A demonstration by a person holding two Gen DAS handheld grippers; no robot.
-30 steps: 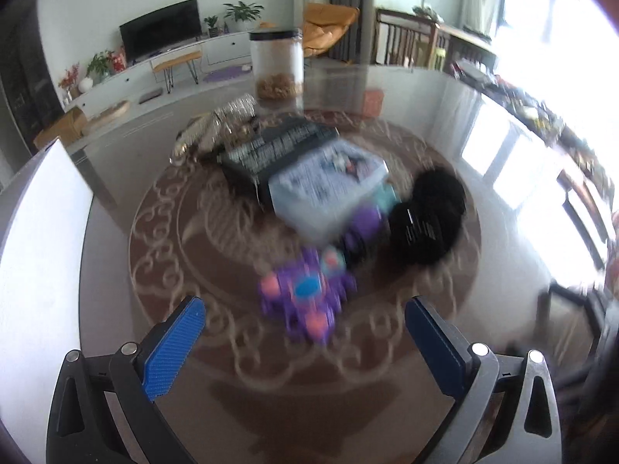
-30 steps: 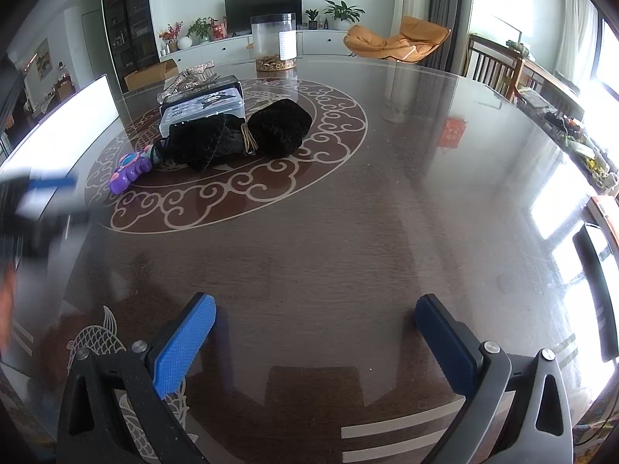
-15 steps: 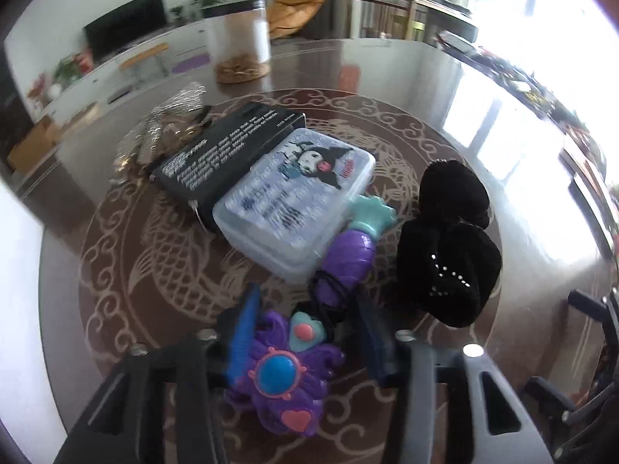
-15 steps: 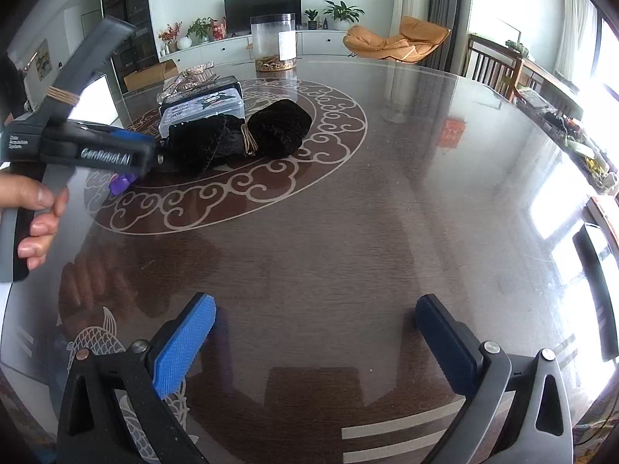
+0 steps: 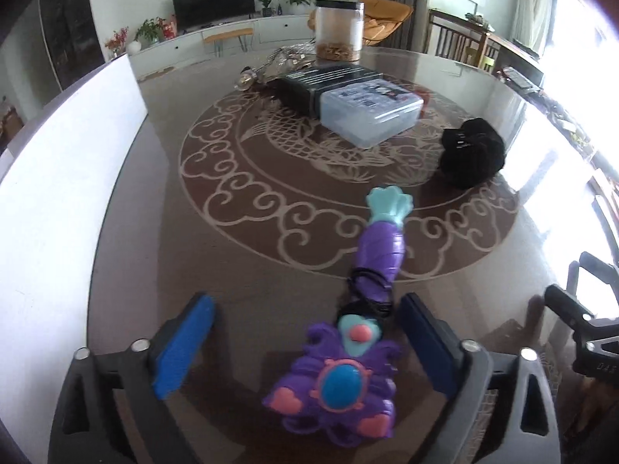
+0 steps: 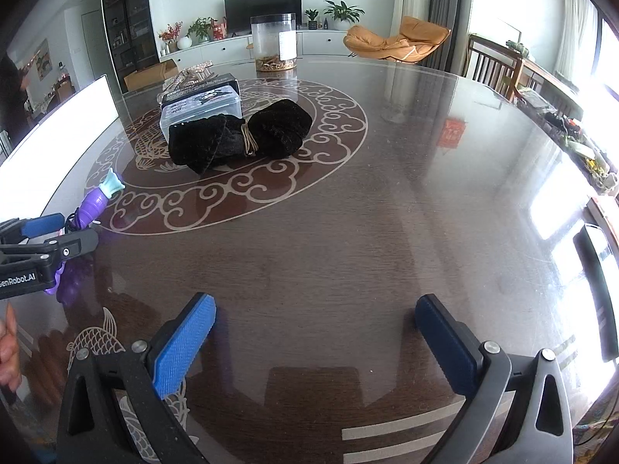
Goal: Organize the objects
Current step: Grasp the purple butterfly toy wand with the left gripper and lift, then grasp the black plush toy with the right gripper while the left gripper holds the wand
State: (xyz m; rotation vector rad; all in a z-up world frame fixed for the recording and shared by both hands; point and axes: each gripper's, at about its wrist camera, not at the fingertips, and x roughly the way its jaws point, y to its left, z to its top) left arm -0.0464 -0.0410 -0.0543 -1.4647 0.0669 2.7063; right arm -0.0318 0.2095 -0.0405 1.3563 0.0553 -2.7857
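Left wrist view: the left gripper (image 5: 305,342) stands with its fingers spread, and the purple toy wand (image 5: 348,352) lies on the dark round table (image 5: 271,270) between them — its flower-shaped head low in the gap, nearer the right-hand finger (image 5: 427,348) than the left-hand one (image 5: 182,348), with no clear contact at either pad. The wand's handle runs off toward 12 o'clock, past the fingertips, ending in a teal fin. A thin black cord (image 5: 369,295) is looped round the handle just ahead of the head. Farther out, at 12 to 1 o'clock, sit a clear plastic box (image 5: 371,114), a black box (image 5: 329,81) touching it behind, and a clear jar (image 5: 339,31) beyond; a black velvet bundle (image 5: 472,152) lies at 2 o'clock, well apart from the wand.

Right wrist view: the right gripper (image 6: 315,342) hangs wide open over bare table (image 6: 348,232) with nothing between its pads. At 9 o'clock the left gripper (image 6: 50,239) shows from the side, the wand (image 6: 94,201) lying within it and pointing toward the bundle (image 6: 240,135) at 11 o'clock.
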